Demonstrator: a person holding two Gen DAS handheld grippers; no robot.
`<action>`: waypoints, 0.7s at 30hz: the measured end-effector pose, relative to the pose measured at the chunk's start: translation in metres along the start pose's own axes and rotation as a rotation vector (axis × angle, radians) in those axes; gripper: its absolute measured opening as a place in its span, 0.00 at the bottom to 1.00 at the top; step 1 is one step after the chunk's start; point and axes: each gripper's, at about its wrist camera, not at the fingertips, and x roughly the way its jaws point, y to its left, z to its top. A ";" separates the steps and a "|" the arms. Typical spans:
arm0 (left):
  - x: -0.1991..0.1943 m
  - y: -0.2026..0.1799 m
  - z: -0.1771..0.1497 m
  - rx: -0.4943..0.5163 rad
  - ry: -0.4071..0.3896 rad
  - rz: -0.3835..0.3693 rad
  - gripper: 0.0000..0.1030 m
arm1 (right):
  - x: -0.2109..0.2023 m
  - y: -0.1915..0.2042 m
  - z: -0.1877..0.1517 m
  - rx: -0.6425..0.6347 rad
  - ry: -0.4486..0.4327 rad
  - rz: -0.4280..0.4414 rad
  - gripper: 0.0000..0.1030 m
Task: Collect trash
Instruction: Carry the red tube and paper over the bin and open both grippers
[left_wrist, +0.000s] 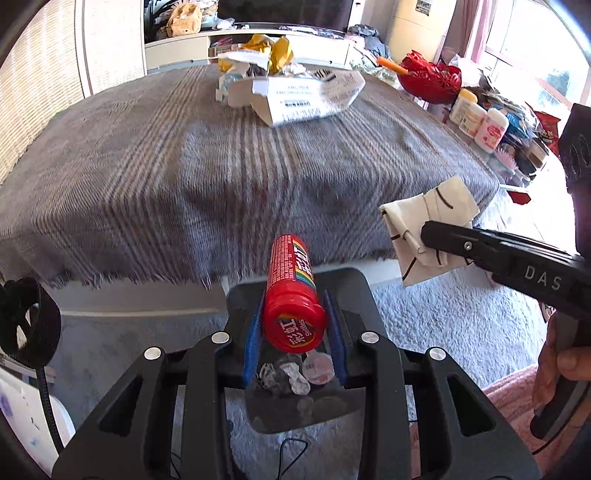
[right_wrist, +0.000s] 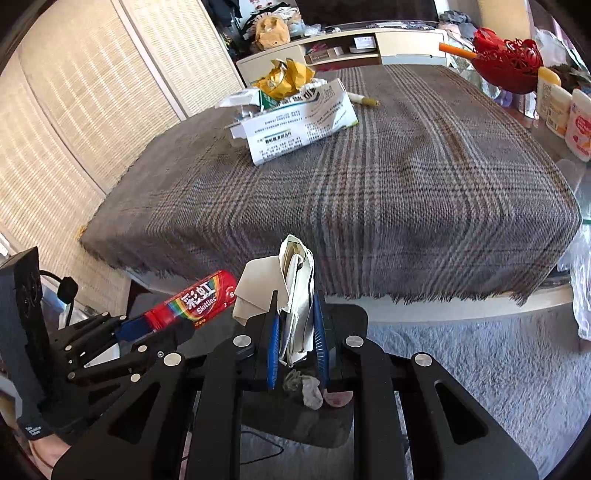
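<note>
My left gripper (left_wrist: 295, 299) is shut on a red Skittles tube (left_wrist: 291, 280), blue pads against its sides and the cap end toward the camera. From the right wrist view the same tube (right_wrist: 195, 301) sticks out of the left gripper (right_wrist: 123, 328) at the lower left. My right gripper (right_wrist: 295, 299) is shut on a folded white paper wrapper (right_wrist: 295, 280). The left wrist view shows that wrapper (left_wrist: 432, 206) pinched in the right gripper (left_wrist: 424, 232). Both grippers hang over a dark bin (left_wrist: 354, 291) with crumpled trash (left_wrist: 291, 376) in it.
A table under a grey plaid cloth (right_wrist: 406, 184) stands just beyond the bin. At its far end lie torn white boxes and a yellow wrapper (right_wrist: 295, 114), and a pen (right_wrist: 364, 100). A red basket (left_wrist: 432, 77) and bottles (left_wrist: 476, 122) stand at the right. Grey carpet (right_wrist: 480, 350) covers the floor.
</note>
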 end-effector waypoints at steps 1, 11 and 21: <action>0.002 -0.001 -0.004 0.001 0.005 0.002 0.29 | 0.003 0.000 -0.004 0.002 0.008 -0.003 0.17; 0.035 0.004 -0.041 -0.034 0.127 -0.017 0.29 | 0.038 -0.005 -0.038 0.047 0.116 -0.030 0.17; 0.056 0.004 -0.056 -0.037 0.206 -0.025 0.29 | 0.054 -0.007 -0.043 0.067 0.171 -0.052 0.18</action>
